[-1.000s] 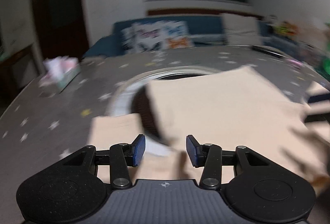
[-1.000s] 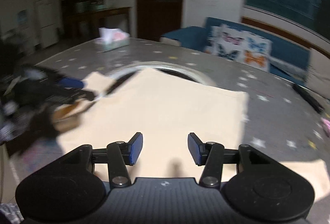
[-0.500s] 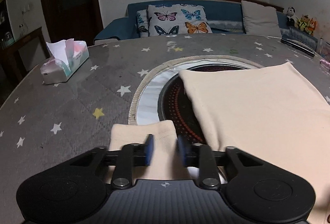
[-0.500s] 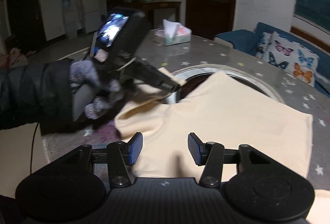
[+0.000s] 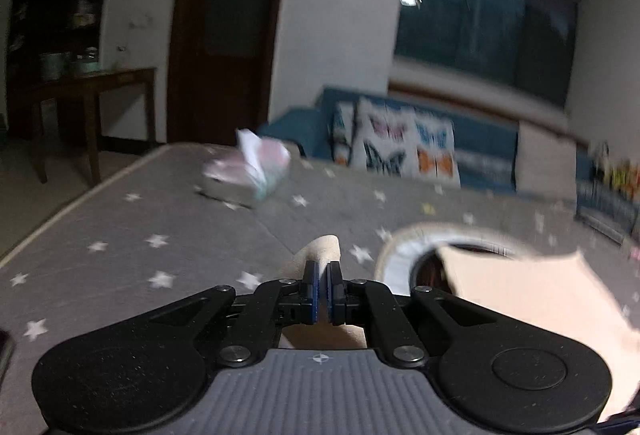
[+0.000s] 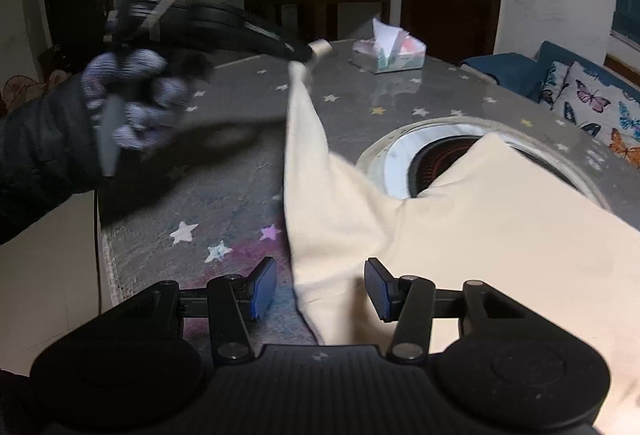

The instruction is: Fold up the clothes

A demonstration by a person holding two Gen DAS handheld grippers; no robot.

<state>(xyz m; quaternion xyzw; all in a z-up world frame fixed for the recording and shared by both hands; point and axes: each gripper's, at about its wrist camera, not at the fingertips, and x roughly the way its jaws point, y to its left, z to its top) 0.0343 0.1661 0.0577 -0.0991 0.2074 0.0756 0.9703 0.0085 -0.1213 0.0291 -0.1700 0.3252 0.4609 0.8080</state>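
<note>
My left gripper (image 5: 322,289) has lifted the sleeve (image 6: 304,123) it pinches; my right gripper (image 6: 320,289) gapes over the shirt (image 6: 500,219).

cream garment (image 6: 500,219), grey star-patterned tablecloth (image 6: 240,163)

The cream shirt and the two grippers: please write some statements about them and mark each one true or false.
1. The left gripper is shut on the sleeve of the shirt. True.
2. The right gripper is shut on the shirt. False: its jaws stand open, with cloth lying between them.
3. The sleeve is lifted off the table. True.
4. The tissue box rests on the shirt. False: it stands apart, farther back on the table.
5. The shirt partly covers the round opening in the table. True.
</note>
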